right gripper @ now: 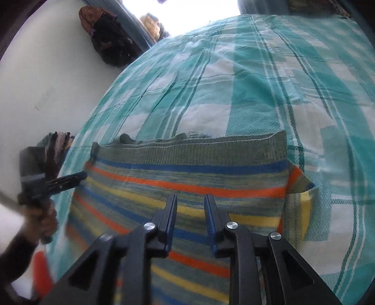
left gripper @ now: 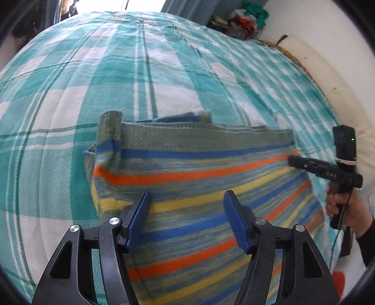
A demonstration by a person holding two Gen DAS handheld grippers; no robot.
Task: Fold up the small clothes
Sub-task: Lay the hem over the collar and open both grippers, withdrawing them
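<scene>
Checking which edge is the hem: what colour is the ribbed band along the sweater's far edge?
Grey-green ribbed band, above the first blue stripe; clearest in the right wrist view.

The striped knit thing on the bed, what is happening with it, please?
A person holds a hand-held gripper in each hand over a striped knit garment that lies flat on a teal checked bedspread. The left hand-held gripper and the right hand-held gripper both have open jaws with nothing between them; the right one stands narrower. The garment looks already folded, with its ribbed green hem at the far edge. A pile of other clothes sits beyond the bed.
</scene>
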